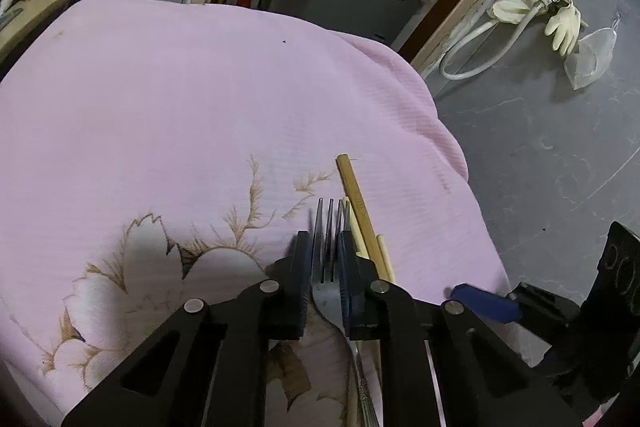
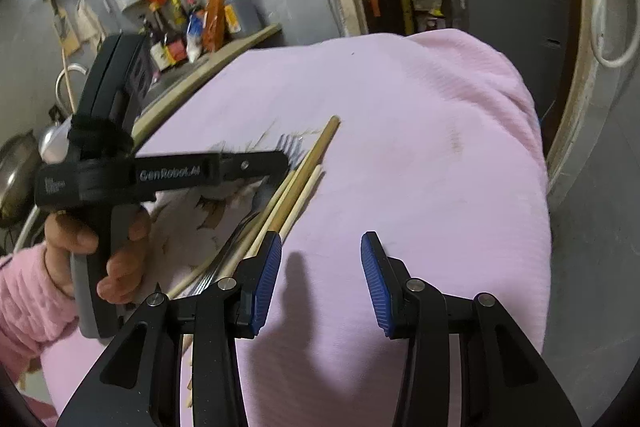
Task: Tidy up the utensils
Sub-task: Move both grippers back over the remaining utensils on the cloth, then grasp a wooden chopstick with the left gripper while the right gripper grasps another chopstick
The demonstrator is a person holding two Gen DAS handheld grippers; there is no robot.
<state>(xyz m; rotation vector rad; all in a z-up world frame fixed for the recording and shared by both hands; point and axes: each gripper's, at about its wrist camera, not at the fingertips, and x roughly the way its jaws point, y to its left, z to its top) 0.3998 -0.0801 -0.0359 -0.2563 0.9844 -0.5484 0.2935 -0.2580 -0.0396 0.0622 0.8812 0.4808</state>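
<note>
On the shelf at the far left, bottles (image 2: pixel 188 27) of sauce and oil are seen standing close together, with a metal pot (image 2: pixel 16 171) lower down at the edge of the right wrist view; what the bottles and the pot hold cannot be told.

The left tool (image 1: pixel 325 259) is held low over the pink floral cloth (image 1: pixel 200 107) that covers the bench, its body gripped from below by the person's left hand (image 2: pixel 100 247), which comes out of a pink sleeve (image 2: pixel 28 299). Its two fingers are closed on the head of a metal fork (image 1: pixel 329 267): the tines stick out forward between the pads, and the handle runs back beneath the tool toward the camera. In the right wrist view the fork's tines (image 2: pixel 291 147) show just past the tip of the left tool.

Just right of the fork, a bundle of chopsticks (image 1: pixel 362 219) lies on the cloth, one darker brown stick reaching farthest forward and paler ones beside it. They lie alongside the fork, touching or nearly touching it.

The right tool (image 2: pixel 320 279) is held farther right over bare cloth, its blue-padded fingers (image 2: pixel 266 279) spread wide apart with nothing between them. Its left finger is close to the near ends of the chopsticks; whether it touches them cannot be told.
</note>
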